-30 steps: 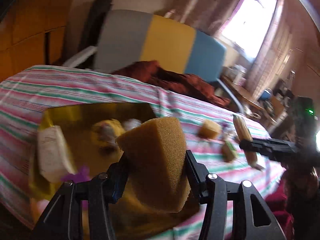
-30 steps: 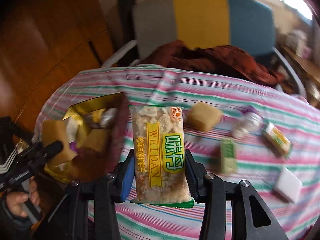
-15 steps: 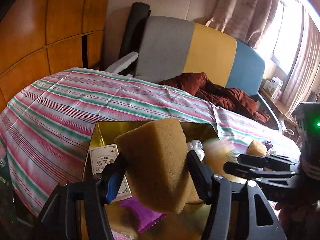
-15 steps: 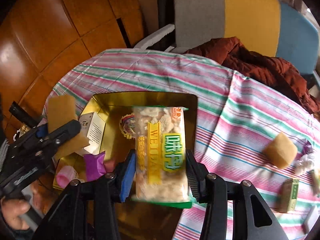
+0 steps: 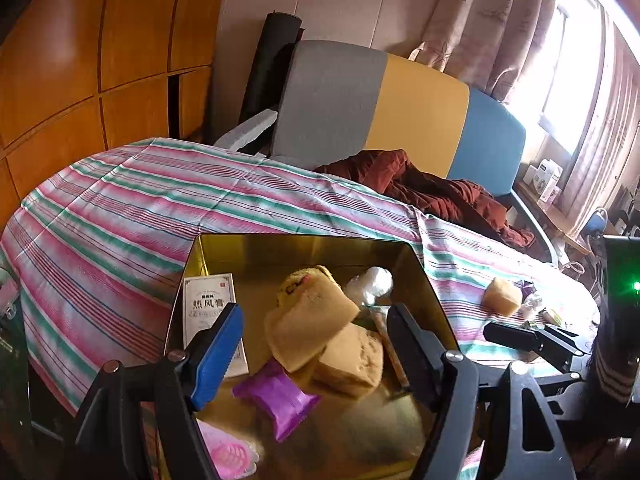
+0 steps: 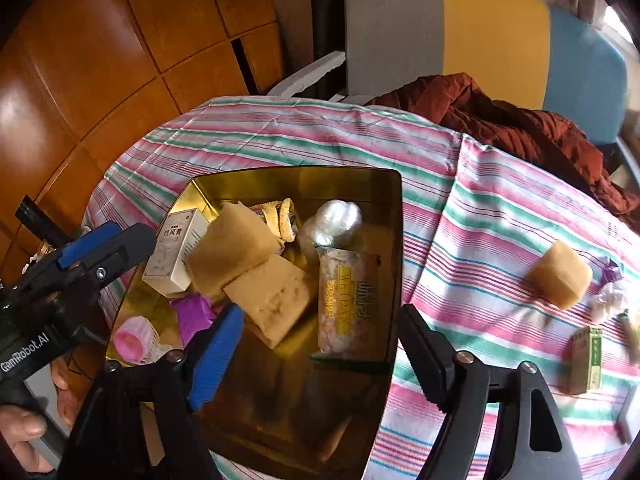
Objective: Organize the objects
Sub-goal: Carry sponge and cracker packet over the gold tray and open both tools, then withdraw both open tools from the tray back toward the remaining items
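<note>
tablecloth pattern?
The tablecloth has pink, green and white stripes; it shows best in the right wrist view.

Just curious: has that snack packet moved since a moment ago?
Yes. The snack packet left the right gripper fingers and now lies inside the gold tray, beside the sponges.

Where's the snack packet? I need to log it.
In the right wrist view, the snack packet lies inside the gold tray, along its right wall, beside the sponges.

You can read "WEIDAN" on the snack packet (image 6: pixel 347 304) lying in the gold tray (image 6: pixel 396 216). The left hand-held gripper (image 6: pixel 108 246) carries "GenRobot.AI", and the white box (image 5: pixel 212 316) bears Chinese characters.
</note>
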The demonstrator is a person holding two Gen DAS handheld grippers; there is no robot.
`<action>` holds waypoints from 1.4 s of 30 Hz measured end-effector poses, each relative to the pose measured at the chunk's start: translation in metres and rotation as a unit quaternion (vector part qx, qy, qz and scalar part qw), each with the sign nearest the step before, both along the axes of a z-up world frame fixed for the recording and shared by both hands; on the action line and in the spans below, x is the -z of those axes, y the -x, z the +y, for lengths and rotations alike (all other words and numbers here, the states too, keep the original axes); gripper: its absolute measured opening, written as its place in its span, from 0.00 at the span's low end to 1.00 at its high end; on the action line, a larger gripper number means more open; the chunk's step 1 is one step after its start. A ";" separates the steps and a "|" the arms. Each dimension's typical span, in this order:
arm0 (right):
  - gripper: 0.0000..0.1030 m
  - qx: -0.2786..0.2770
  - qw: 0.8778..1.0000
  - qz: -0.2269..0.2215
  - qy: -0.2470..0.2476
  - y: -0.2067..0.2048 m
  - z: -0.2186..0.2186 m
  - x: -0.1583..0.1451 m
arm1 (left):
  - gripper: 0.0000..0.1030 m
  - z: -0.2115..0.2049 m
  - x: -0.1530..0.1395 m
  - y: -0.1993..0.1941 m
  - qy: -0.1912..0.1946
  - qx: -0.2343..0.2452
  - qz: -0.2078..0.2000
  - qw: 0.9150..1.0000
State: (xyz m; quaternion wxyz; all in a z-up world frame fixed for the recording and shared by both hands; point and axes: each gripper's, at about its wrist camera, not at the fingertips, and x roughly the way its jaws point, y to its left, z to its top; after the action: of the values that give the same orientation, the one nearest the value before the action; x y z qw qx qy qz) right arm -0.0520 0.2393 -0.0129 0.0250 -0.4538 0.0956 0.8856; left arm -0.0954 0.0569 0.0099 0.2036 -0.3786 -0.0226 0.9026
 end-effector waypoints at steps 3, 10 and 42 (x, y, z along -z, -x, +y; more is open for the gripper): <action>0.85 0.011 1.000 0.012 -0.013 -0.011 -0.003 -0.005 | 0.73 0.001 -0.002 -0.009 -0.002 0.003 0.002 1.000; 0.89 0.036 0.998 0.039 -0.027 -0.036 -0.002 -0.013 | 0.73 0.001 -0.001 -0.027 -0.001 0.008 -0.001 1.000; 1.00 0.184 0.982 0.015 -0.033 -0.135 0.117 0.010 | 0.73 0.088 0.010 -0.080 0.034 0.159 -0.026 0.986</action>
State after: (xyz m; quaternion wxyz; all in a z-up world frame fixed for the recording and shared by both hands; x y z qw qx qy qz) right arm 0.0827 0.3568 -0.0225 0.2009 -0.4138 0.1489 0.8754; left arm -0.0155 0.1449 -0.0001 0.3310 -0.4078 0.0634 0.8486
